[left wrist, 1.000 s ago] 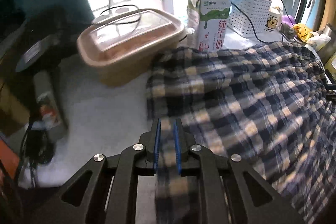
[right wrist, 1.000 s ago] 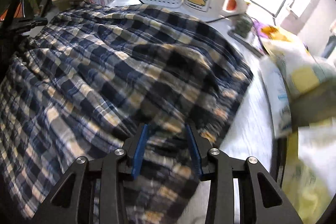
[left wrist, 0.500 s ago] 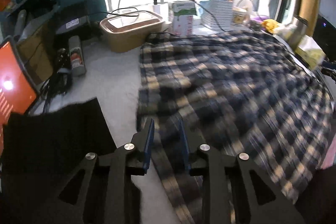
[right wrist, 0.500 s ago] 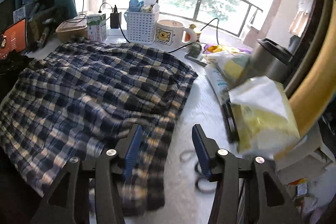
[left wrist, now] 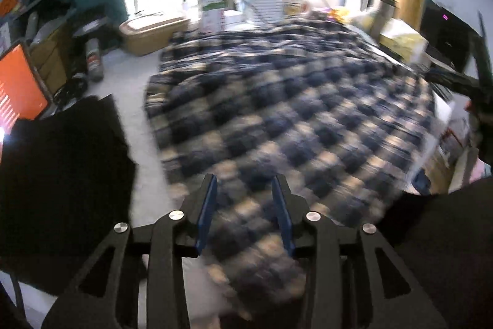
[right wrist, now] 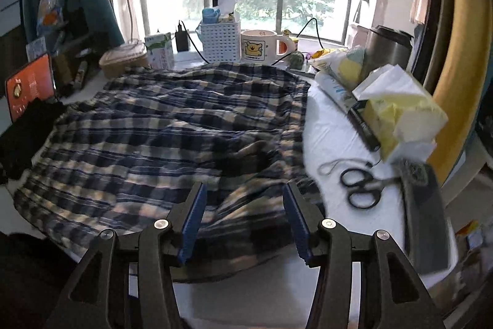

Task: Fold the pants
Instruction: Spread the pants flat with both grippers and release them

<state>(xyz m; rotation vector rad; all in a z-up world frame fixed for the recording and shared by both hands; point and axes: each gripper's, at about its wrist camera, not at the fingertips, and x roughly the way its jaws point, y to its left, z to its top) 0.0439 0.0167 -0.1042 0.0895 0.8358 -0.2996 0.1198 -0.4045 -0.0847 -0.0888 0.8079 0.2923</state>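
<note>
Risk: pants lie spread over most of the desk, near hem draped off the front edge, so a careless regrab could drag them onto the scissors or slide them off. Both tongs have just been opening: left tongs part open, right tongs wider, cloth between the jaws w/o pinch, holding nothing.

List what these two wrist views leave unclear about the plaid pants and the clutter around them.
- Plaid pants, left wrist view: motion blur hides folds and seams.
- Pants' near edge, right wrist view: behind the right gripper.
- Milk carton: print too small.
- Scissors: blades blurred, partly under a dark object.
</note>
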